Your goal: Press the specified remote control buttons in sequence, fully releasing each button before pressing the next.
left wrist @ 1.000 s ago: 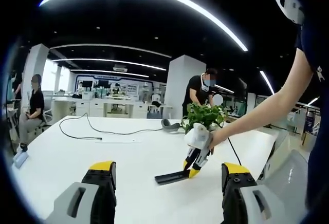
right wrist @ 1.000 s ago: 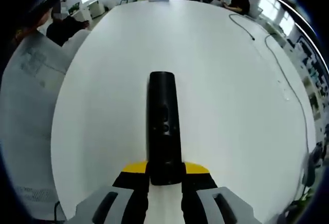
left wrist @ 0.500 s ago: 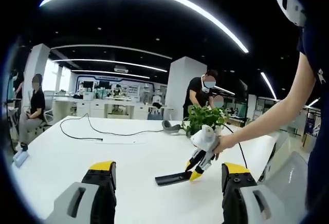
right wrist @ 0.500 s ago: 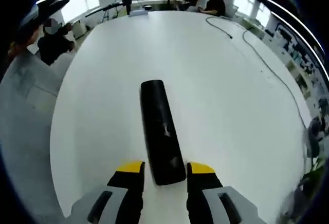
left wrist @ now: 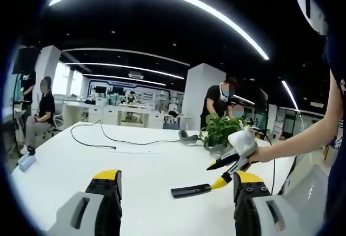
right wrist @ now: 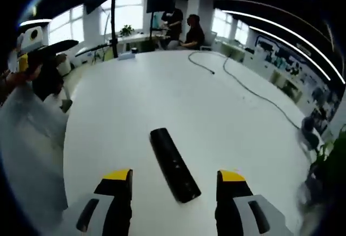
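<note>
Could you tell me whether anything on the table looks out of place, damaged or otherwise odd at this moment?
Nothing stands out. The remote control lies flat and intact on the white table, clear of the open right tool raised above it. A loose black cable trails across the far side.

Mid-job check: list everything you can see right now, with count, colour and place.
remote control: one, black, flat on the table ahead of the right gripper's jaws, untouched
table: one, white, large
cable: one, black, trailing across the far tabletop
potted plant: one, green, far table edge
people: several, background desks
right gripper: yellow-tipped, open, lifted off the remote
left gripper: yellow-tipped, open, above the table
hand: holding the right gripper
</note>
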A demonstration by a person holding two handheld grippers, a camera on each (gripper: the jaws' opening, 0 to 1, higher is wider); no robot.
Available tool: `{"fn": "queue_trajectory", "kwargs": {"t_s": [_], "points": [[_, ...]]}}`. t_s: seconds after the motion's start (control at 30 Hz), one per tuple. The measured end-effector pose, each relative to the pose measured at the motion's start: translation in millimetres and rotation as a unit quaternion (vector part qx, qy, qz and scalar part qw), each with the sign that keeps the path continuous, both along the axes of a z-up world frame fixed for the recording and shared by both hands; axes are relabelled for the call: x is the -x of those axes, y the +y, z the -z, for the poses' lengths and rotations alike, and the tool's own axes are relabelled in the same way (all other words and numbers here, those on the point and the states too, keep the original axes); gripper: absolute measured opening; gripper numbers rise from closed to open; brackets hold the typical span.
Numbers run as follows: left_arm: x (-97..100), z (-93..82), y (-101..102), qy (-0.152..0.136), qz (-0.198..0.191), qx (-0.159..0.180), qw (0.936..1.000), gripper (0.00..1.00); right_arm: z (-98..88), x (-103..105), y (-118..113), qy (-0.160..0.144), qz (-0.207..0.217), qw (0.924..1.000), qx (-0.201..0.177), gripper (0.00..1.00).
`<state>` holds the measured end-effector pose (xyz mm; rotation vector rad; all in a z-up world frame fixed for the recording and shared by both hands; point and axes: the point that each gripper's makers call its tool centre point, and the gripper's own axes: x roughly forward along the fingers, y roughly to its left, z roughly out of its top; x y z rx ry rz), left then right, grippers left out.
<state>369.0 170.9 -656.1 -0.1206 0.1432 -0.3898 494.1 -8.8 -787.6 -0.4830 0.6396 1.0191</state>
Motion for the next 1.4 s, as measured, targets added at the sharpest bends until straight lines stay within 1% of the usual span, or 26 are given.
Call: {"fn": "queue_trajectory", "kwargs": {"t_s": [0.07,0.13,0.2,0.33,0.37,0.4,0.47,0.5,0.53,0.63,0.7,0.8,0.83,0.9,1.0,1.1,1.17,1.2,1.23,1.33,1.4], "points": [[-0.5,0.6,3,0.0,-0.009,-0.004,1.0,0.89,-12.1,2,0,-0.018,0.015,0.9996,-0.017,0.66],[-0.6,0.9,4,0.001,-0.013,-0.004,0.9999,0.89,-23.6,6,2,-0.026,0.028,0.9984,-0.042,0.68],[-0.5,0.7,4,0.001,-0.013,0.0,0.9999,0.89,-32.7,11,0,-0.029,0.041,0.9972,-0.056,0.69],[0.8,2.6,0,0.005,-0.001,-0.005,1.0,0.89,-48.0,18,-4,-0.051,0.055,0.9946,-0.073,0.7],[1.0,2.9,-2,0.006,0.001,-0.007,1.0,0.89,-56.4,18,-5,-0.068,0.061,0.9924,-0.082,0.72],[1.2,3.1,-2,0.006,0.002,-0.008,0.9999,0.89,-62.0,18,-6,-0.079,0.066,0.9908,-0.088,0.73],[1.6,3.3,-3,0.006,0.004,-0.01,0.9999,0.89,-70.7,22,-7,-0.087,0.073,0.9887,-0.097,0.75],[1.7,3.2,-3,0.006,0.005,-0.009,0.9999,0.9,-79.7,23,-9,-0.101,0.084,0.9856,-0.107,0.76],[2.0,2.7,-4,0.005,0.007,-0.007,0.9999,0.9,-84.0,26,-10,-0.105,0.084,0.9847,-0.111,0.77],[2.4,1.9,-3,0.004,0.006,-0.003,1.0,0.9,-97.8,35,-13,-0.105,0.103,0.9795,-0.138,0.77],[2.8,1.1,-2,0.003,0.004,0.001,1.0,0.9,-103.3,41,-17,-0.115,0.108,0.9773,-0.142,0.77],[3.1,-0.5,-1,0.0,0.001,0.005,1.0,0.89,-108.6,51,-19,-0.116,0.11,0.9751,-0.154,0.77],[3.1,-0.6,-1,0.0,0.001,0.005,1.0,0.89,-110.9,56,-22,-0.121,0.113,0.9733,-0.159,0.78],[3.4,-1.0,-2,-0.001,0.003,0.006,1.0,0.89,-112.5,64,-27,-0.127,0.119,0.9713,-0.162,0.8],[4.5,-1.0,-4,0.0,0.009,0.008,0.9999,0.89,-113.6,76,-35,-0.131,0.127,0.9689,-0.167,0.79],[5.4,-1.7,-5,-0.002,0.009,0.006,0.9999,0.89,-115.3,87,-44,-0.128,0.146,0.9656,-0.172,0.79],[5.9,-2.1,-4,-0.003,0.005,0.006,1.0,0.89,-116.7,94,-49,-0.122,0.155,0.9642,-0.177,0.75],[6.1,-2.1,-4,-0.002,0.002,0.007,1.0,0.89,-119.1,98,-52,-0.122,0.166,0.9607,-0.186,0.73],[6.5,-2.8,-3,-0.003,-0.002,0.009,1.0,0.89,-120.1,100,-54,-0.125,0.17,0.9593,-0.188,0.72],[7.6,-4.4,-2,-0.008,-0.008,0.002,0.9999,0.89,-124.6,109,-66,-0.139,0.197,0.9505,-0.196,0.76],[7.8,-4.2,-3,-0.007,-0.006,0.001,1.0,0.89,-125.7,116,-71,-0.141,0.207,0.9478,-0.197,0.76]]}}
